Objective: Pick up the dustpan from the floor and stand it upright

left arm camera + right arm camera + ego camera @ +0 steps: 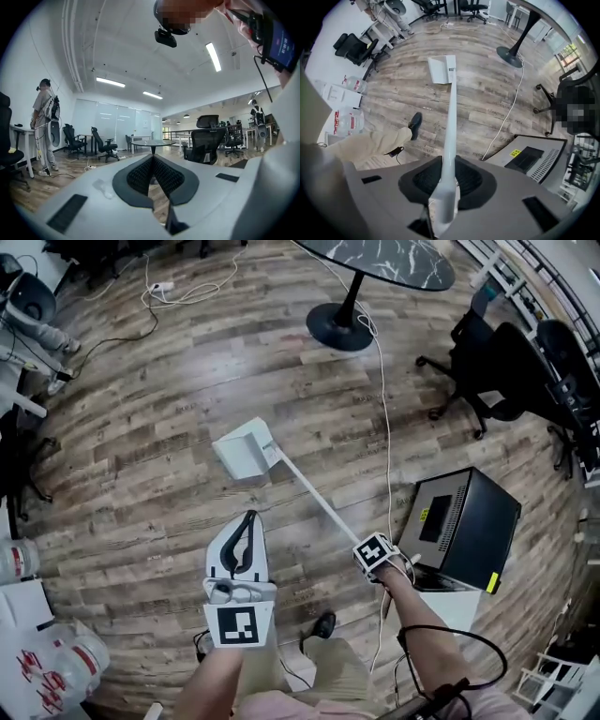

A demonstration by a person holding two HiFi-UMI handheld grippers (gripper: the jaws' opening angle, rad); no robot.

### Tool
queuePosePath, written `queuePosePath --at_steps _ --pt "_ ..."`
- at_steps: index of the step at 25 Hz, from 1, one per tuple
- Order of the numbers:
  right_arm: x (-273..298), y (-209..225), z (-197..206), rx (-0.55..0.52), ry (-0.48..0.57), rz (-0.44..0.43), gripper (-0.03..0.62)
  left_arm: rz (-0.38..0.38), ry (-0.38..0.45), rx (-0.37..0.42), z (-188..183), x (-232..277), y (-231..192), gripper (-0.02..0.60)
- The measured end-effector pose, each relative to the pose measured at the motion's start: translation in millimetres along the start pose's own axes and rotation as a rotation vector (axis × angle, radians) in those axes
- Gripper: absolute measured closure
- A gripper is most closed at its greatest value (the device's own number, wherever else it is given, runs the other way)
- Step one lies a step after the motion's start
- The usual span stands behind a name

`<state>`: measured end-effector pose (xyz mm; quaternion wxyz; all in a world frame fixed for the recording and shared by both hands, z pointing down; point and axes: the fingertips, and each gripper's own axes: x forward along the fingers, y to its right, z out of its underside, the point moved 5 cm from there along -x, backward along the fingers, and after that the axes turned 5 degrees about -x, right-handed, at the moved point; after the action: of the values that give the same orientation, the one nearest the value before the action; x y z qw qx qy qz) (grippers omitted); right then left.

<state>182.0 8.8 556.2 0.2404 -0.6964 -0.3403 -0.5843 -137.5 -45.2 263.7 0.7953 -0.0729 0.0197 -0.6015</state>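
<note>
Seen from the head view, a person's right gripper [371, 553] clamps the far end of a white plastic long-handled dustpan [246, 448]. The handle slants down across the wood-plank floor [141, 474] to the pan, which sits low near the middle of the room; whether it touches the boards cannot be told. The left gripper [247, 526] hangs beside it, apart from the dustpan, and a black metal box with a yellow sticker [464, 526] stands at the right. In the left gripper view, the jaws are pressed together on nothing and point across an office at a round dark-topped table [152, 143] and a black mesh office chair [205, 138]. In the right gripper view, the jaws grip the dustpan's handle [450, 126], with the pan far below, past a black shoe [415, 123].
</note>
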Motion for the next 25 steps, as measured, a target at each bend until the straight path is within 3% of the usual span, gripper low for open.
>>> queuePosePath --at_steps 14,25 --pt "-114.7 1.8 -112.3 -0.009 -0.185 -0.003 0.505 -0.015 0.027 -0.039 -75.4 42.2 -128.2 0.572" --pt "-188.3 12.9 -219.4 -0.143 -0.297 0.051 0.493 -0.068 0.106 -0.028 -127.0 51.7 -174.1 0.572"
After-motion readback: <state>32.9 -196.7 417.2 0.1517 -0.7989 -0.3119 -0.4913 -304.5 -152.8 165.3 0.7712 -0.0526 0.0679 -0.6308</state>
